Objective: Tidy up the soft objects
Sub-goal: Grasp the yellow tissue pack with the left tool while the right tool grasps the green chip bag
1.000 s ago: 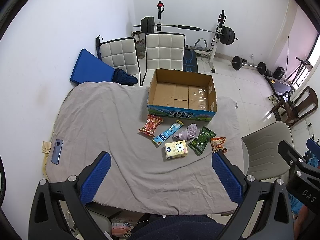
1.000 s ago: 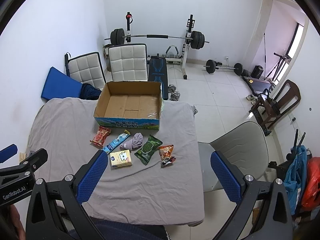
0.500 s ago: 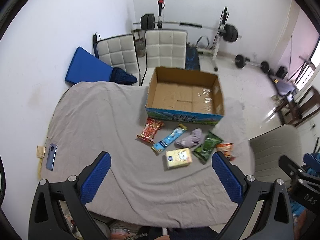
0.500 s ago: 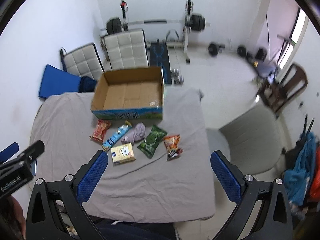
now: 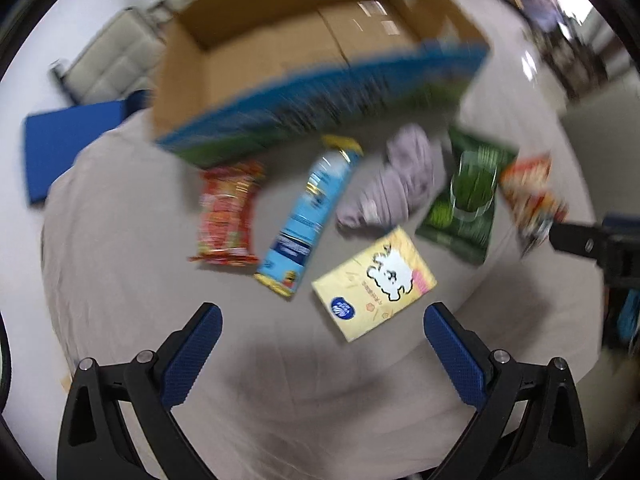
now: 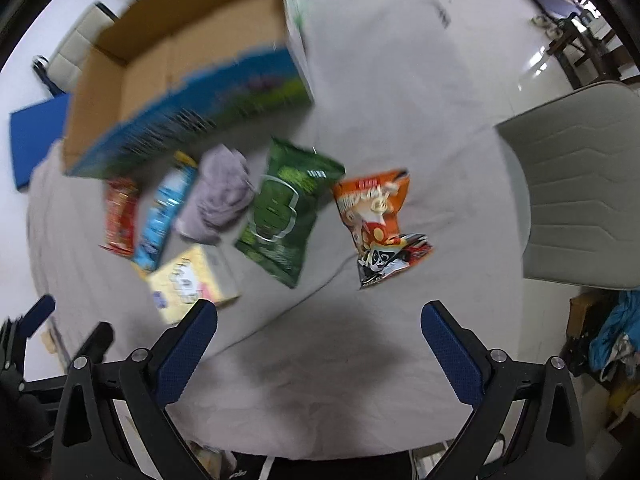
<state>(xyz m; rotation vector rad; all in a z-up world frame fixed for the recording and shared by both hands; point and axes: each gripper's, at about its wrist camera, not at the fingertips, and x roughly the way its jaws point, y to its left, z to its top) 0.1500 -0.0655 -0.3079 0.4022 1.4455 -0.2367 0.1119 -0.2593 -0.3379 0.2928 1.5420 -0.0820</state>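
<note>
Since earlier: both grippers have dropped low over the table, so the box and packets loom far larger than half a second ago; both views are smeared by motion.

Left wrist view, tongs: the left gripper point(image 5: 322, 342) hovers above the grey cloth point(image 5: 120, 280) with its blue pads spread wide, nothing between them.

Left wrist view, items: a yellow tissue pack point(image 5: 374, 283) lies just ahead of the fingers. Beyond it, left to right, sit a red snack packet point(image 5: 228, 214), a light-blue packet point(image 5: 310, 216), a crumpled lilac cloth point(image 5: 394, 182), a green packet point(image 5: 468, 196) and an orange packet point(image 5: 530, 200).

Left wrist view, box: the open cardboard box point(image 5: 312, 56) stands behind the row, empty inside.

Right wrist view, tongs: the right gripper point(image 6: 320, 338) is likewise parted wide and holds nothing, above bare cloth.

Right wrist view, items: the orange packet point(image 6: 378, 220) lies nearest ahead, the green packet point(image 6: 288, 210) just left of it, then the lilac cloth point(image 6: 218, 196), which touches the yellow pack point(image 6: 190, 282) at its near end.

Right wrist view, surroundings: the box point(image 6: 180, 80) is at upper left; a grey chair point(image 6: 580, 184) stands beside the table at right.
</note>
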